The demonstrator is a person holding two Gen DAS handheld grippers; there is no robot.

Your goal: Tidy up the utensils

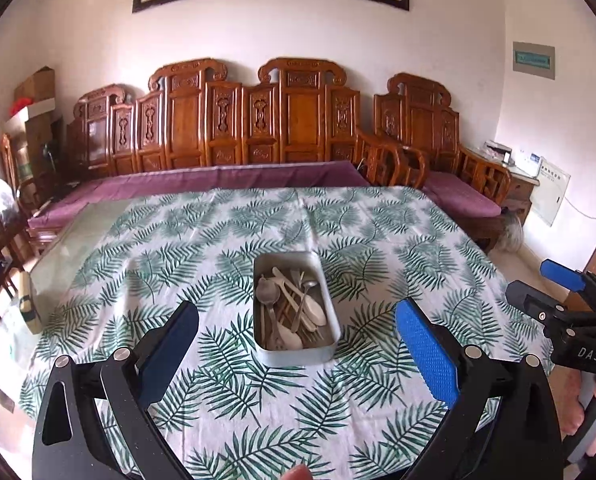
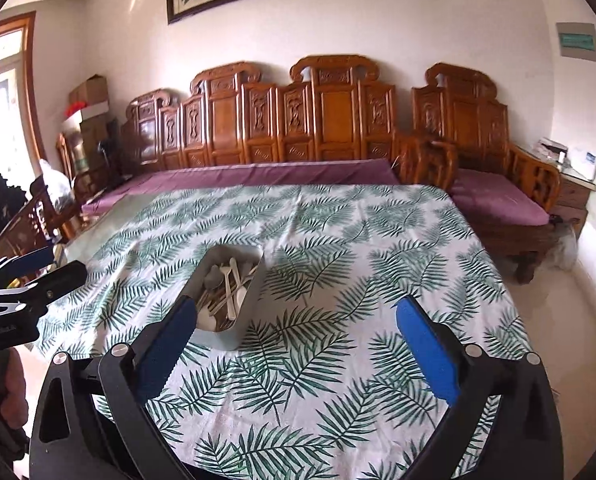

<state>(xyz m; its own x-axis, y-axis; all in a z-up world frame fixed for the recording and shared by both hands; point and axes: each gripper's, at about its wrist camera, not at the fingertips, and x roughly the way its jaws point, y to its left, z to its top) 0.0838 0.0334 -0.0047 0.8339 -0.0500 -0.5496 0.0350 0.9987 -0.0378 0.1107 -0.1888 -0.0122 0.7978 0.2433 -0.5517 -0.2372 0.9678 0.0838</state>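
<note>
A grey metal tin sits on the leaf-print tablecloth, holding several spoons, forks and chopsticks. My left gripper is open and empty, hovering just short of the tin with its fingers either side. The tin shows left of centre in the right wrist view. My right gripper is open and empty, to the right of the tin, its left finger near the tin's front corner. The right gripper also shows at the right edge of the left wrist view.
The table is covered by the cloth, with a bare glass strip at its far left. A carved wooden bench with purple cushions stands behind it. Chairs and boxes stand at the left.
</note>
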